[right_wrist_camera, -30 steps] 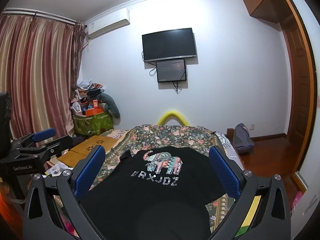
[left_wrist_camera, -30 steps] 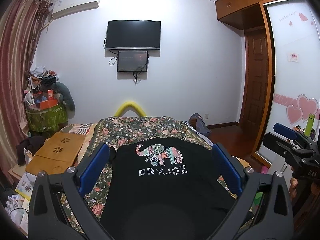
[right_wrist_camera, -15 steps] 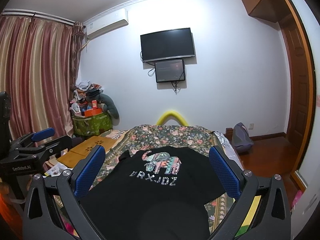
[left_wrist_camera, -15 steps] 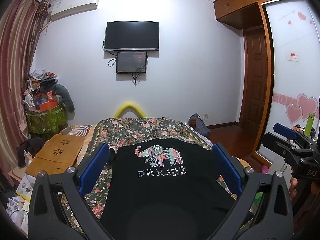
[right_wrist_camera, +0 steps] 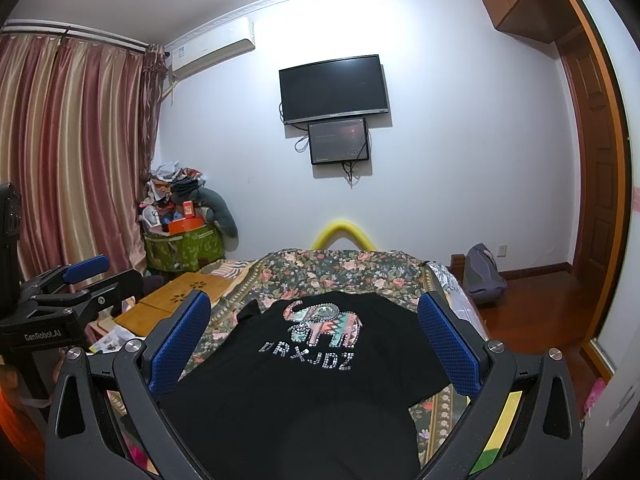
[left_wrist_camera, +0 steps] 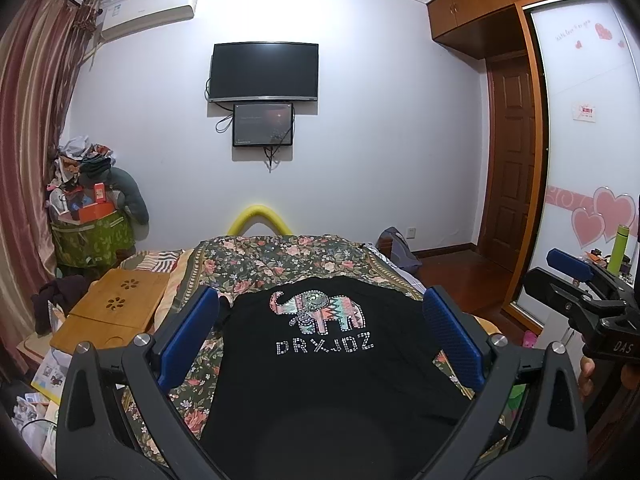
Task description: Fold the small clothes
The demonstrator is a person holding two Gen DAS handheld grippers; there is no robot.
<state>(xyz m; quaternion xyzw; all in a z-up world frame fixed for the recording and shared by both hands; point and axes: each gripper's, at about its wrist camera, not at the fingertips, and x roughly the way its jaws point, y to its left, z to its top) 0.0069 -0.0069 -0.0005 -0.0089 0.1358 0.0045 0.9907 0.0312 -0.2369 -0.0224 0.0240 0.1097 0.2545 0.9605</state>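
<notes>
Two views. Left wrist: left gripper [left_wrist_camera: 320, 340] is hovering with fingers spread wide, grasping nothing, over a black shirt [left_wrist_camera: 320, 368] lying flat and unfolded on the bed [left_wrist_camera: 280, 256]; folding is not yet begun. Print is reading "DRXJDZ". Right wrist: right gripper [right_wrist_camera: 314, 344] is hanging released too; left gripper's body is showing "GenRobot.AI".

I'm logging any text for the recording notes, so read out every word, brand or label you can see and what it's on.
"DRXJDZ": black T-shirt, under the elephant print.
"GenRobot.AI": left gripper body.
"DAS": right gripper body, rest cut off.
Air conditioner sticker, wardrobe door script, red wall label: too small to read.
</notes>
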